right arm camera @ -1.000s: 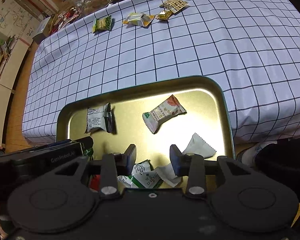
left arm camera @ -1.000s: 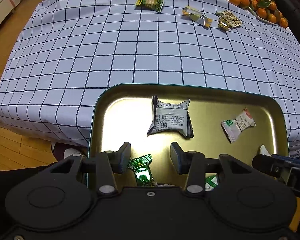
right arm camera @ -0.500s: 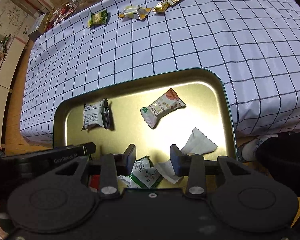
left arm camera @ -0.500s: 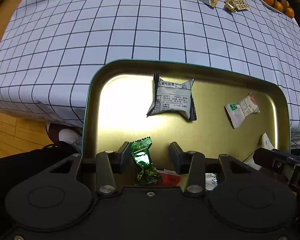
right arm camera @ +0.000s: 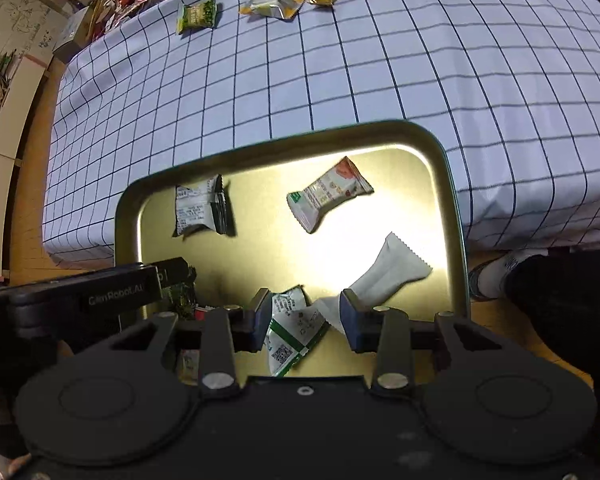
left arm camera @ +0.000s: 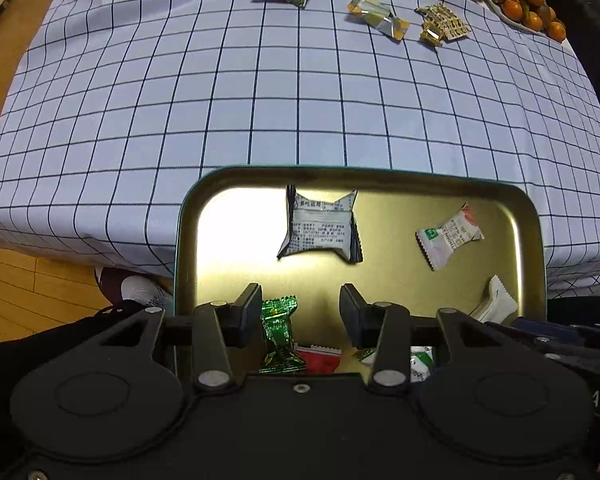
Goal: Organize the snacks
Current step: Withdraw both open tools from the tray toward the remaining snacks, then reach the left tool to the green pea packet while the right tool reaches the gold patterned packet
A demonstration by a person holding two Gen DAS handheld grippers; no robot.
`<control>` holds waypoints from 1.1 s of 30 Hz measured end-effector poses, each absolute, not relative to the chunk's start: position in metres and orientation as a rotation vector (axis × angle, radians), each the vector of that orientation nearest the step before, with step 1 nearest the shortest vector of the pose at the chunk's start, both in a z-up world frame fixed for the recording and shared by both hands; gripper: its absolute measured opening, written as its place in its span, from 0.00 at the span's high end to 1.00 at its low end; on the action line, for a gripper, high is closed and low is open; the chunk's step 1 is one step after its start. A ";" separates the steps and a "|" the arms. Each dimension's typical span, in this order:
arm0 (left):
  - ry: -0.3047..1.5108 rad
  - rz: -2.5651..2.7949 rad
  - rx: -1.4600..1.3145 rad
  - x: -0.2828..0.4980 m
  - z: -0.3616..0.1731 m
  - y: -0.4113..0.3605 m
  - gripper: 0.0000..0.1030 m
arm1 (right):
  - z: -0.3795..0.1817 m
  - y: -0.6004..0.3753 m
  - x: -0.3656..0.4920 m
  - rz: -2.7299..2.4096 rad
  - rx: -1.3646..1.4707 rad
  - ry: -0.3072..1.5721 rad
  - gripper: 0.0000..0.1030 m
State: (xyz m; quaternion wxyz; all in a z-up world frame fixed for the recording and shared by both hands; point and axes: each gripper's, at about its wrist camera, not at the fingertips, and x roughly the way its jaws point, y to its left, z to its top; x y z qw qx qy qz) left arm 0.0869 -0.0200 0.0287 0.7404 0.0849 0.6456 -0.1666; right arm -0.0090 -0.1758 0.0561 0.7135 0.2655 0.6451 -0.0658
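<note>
Both grippers hang open over the gold tray (left arm camera: 188, 240). The left gripper (left arm camera: 300, 312) has a green candy (left arm camera: 278, 332) beside one finger. The right gripper (right arm camera: 304, 318) holds nothing.

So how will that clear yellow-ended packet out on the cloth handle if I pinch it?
The clear yellow-ended packet looks like glossy film, so probably slippery and crinkly. It seems puffed and small, so likely light and apt to slide on the checked cloth if nudged. Contents unclear.

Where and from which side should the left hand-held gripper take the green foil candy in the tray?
Grip the green foil candy across its plump middle, coming from above: it lies flat in the tray, and its crimped ends are thin and floppy.
</note>
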 end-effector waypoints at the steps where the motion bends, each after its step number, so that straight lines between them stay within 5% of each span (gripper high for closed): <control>1: 1.411 -0.367 0.182 0.092 0.033 -0.020 0.51 | 0.059 -0.178 -0.005 -0.139 0.586 1.430 0.61; 11: 1.387 -0.303 0.200 0.163 0.043 -0.036 0.51 | 0.067 -0.217 0.057 -0.170 0.591 1.430 0.62; 17: 1.388 -0.275 0.194 0.229 0.036 -0.063 0.51 | 0.060 -0.261 0.131 -0.275 0.571 1.373 0.74; 33: 1.306 -0.106 -0.005 0.372 0.002 -0.098 0.51 | -0.014 -0.353 0.281 -0.513 0.556 1.224 0.79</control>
